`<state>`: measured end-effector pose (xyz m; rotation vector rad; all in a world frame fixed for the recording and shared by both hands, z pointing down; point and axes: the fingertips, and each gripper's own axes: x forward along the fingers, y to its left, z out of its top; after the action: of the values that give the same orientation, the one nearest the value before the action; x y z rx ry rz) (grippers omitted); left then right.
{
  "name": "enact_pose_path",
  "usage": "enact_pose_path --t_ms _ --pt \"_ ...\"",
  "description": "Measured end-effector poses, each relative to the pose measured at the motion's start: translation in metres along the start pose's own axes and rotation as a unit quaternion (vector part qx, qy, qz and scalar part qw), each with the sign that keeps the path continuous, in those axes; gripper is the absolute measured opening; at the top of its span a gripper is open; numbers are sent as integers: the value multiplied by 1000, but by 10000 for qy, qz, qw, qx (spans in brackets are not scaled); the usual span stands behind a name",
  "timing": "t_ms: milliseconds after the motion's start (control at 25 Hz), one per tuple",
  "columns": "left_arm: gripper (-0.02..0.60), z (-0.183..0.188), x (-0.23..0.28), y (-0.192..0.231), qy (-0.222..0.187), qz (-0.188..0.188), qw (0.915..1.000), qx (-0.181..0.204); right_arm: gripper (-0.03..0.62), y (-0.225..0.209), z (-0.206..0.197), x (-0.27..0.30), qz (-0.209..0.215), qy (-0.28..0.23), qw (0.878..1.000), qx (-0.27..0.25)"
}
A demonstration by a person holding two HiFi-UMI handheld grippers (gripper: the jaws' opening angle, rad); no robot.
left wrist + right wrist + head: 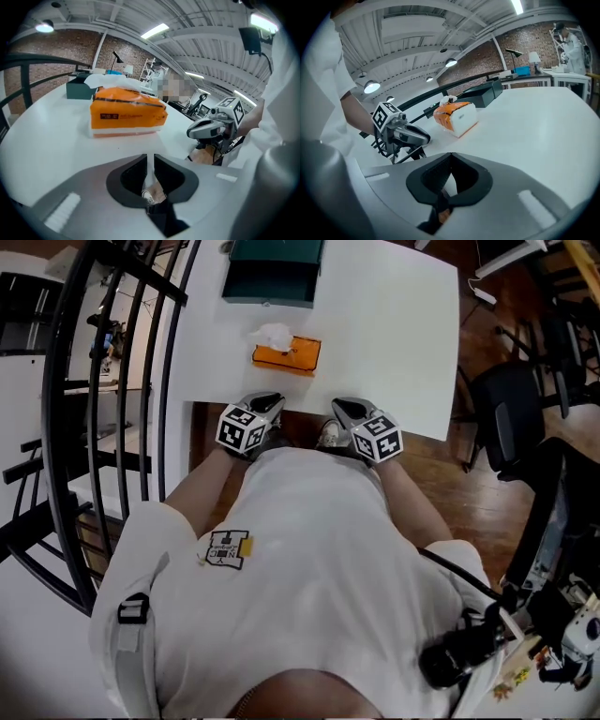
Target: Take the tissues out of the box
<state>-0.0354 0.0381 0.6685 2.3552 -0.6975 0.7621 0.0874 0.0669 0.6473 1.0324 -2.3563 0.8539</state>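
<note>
White shirt (pixel 309 559) up close; left gripper (pixel 266 401) and right gripper (pixel 345 406) pinched together, empty, near the orange tissue box (pixel 286 355).

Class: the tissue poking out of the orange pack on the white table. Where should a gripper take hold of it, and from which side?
Pinch the crumpled white tissue tuft standing up from the top of the orange pack. Come from above: the pack lies flat, opening up, so the tuft is the only loose part, and an upward pull should draw it out.
</note>
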Motion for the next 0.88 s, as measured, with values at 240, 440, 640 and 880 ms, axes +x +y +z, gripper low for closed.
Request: enact_pose_path --t_ms 240,440,640,880 --pt "43 -4 3 7 -6 150 9996 -258 0 -6 0 3 23 43 10000 -32" --pt "41 -4 2 6 11 156 9995 -260 0 -4 2 4 79 72 9999 -79" --pt "41 -3 0 7 38 134 9996 -251 0 -5 4 6 76 111 9999 -88" --pt "41 -5 1 6 81 88 9997 -207 0 -5 3 7 55 146 9998 -112"
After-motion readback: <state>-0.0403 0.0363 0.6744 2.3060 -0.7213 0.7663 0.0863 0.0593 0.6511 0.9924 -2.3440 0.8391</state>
